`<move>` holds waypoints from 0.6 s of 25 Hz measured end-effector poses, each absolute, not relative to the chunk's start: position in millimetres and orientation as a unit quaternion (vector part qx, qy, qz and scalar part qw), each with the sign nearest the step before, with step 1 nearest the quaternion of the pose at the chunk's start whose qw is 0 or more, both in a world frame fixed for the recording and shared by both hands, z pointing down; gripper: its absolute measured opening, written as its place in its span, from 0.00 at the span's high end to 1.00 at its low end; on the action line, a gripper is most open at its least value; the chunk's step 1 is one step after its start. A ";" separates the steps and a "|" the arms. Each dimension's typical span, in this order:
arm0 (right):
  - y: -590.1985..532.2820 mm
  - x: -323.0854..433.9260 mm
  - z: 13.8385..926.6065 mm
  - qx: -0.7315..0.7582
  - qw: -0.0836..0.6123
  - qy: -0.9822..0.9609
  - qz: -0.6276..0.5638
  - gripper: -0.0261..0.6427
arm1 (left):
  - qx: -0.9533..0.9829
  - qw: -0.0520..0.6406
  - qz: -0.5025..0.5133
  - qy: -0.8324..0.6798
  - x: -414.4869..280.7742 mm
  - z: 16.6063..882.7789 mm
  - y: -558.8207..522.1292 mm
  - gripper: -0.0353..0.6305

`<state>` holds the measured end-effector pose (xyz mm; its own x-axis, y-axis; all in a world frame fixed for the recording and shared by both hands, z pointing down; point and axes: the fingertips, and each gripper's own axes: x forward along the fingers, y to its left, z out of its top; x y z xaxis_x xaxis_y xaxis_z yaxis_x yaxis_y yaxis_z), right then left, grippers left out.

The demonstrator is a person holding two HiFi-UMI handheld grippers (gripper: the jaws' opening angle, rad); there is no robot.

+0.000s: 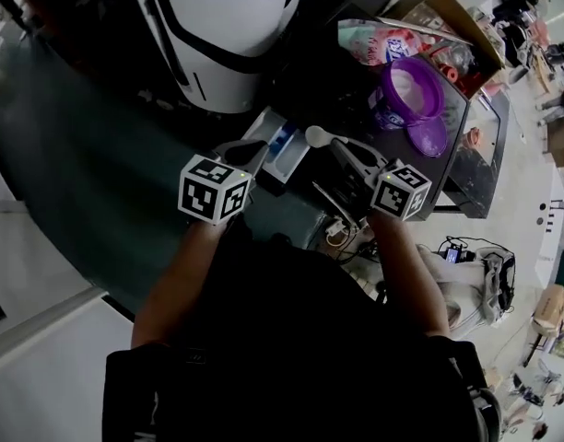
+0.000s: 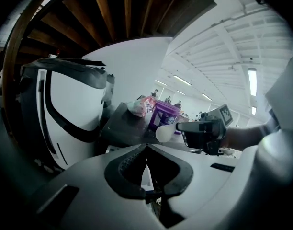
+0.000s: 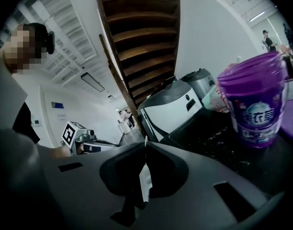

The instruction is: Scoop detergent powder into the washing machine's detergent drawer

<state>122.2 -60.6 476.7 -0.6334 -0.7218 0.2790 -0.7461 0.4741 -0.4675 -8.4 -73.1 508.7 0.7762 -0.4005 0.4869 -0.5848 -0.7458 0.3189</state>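
The right gripper (image 1: pixel 342 148) is clenched on the handle of the small white plastic scoop (image 1: pixel 315 136), whose bowl hangs beside the open white detergent drawer (image 1: pixel 284 150). The scoop looks light and stiff, and loose powder would probably spill if it tilts, so the handle hold suits. The left gripper (image 1: pixel 252 153) is closed on nothing visible.

White ribbed ceiling (image 2: pixel 218 47) with long strip lights (image 2: pixel 252 83). Underside of a brown wooden staircase (image 3: pixel 141 32) overhead, with a plain white wall (image 2: pixel 137 66) beside it. Small blue sign (image 3: pixel 58 105) on a far wall. Pale floor (image 1: pixel 526 201) with cables (image 1: pixel 462 247) and a cardboard box (image 1: pixel 549 307). Dark speckled tabletop (image 3: pixel 208 133). People (image 2: pixel 168 99) stand far off, too small for detail.
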 end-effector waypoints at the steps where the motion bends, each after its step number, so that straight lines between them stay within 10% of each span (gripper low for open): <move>1: -54.9 130.6 474.0 0.434 0.017 -0.856 0.280 0.93 | 0.915 0.228 0.199 -0.266 -0.9 505.6 -71.6 0.94; 15: 27.9 213.3 437.9 0.494 -0.067 -0.832 0.243 0.93 | 0.937 0.163 0.208 -0.230 88.9 461.5 -35.6 0.94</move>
